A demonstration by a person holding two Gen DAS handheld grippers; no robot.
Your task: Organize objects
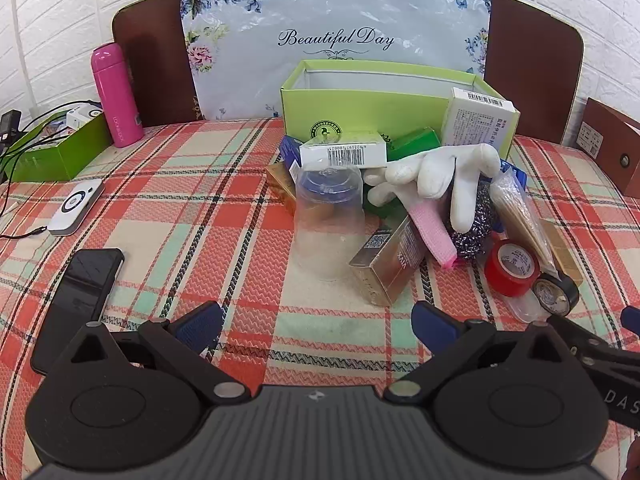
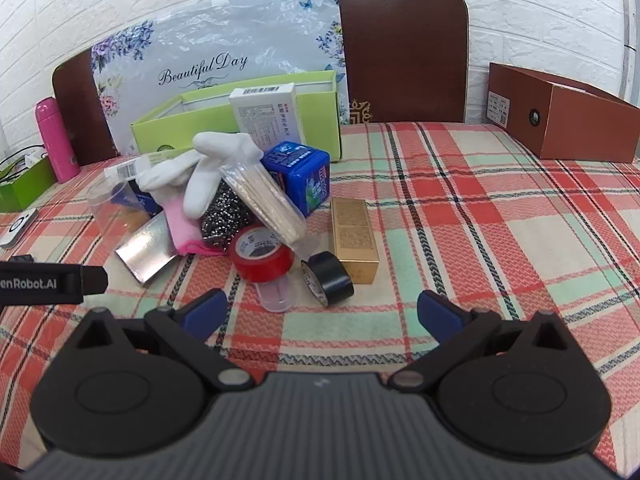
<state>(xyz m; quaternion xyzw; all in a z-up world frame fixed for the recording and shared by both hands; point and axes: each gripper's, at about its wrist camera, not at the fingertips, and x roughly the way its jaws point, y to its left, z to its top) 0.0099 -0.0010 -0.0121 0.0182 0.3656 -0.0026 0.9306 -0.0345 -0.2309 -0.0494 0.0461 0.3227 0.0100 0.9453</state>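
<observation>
The lime box point(image 1: 360, 100) stands open-topped at the back of the table; its inside shows only bare white wall, and the floor is hidden. A white carton point(image 1: 478, 120) leans against its front. A smaller green box point(image 1: 60, 152) at far left holds cables and a small white packet. A brown box point(image 2: 560, 116) sits at far right, its contents out of sight.

The clutter to be sorted lies heaped before the lime box: a clear cup point(image 1: 328, 220) on its side, a white glove point(image 1: 436, 176) draped over a steel scourer point(image 1: 476, 224), a silver carton point(image 1: 384, 268), toothpicks point(image 2: 264, 204), a blue tin point(image 2: 300, 176), red tape point(image 2: 262, 256), black tape point(image 2: 328, 278) and a gold box point(image 2: 354, 238).

The left gripper point(image 1: 316, 322) and right gripper point(image 2: 322, 312) hang low near the pile, jaws spread wide, holding nothing.

A plaid cloth point(image 2: 480, 216) covers the table. A pink flask point(image 1: 116, 96), a phone point(image 1: 80, 300) and a white gadget point(image 1: 76, 206) sit at left. Behind rise a floral board point(image 1: 336, 40), brown chair backs and a white brick wall point(image 2: 520, 8).
</observation>
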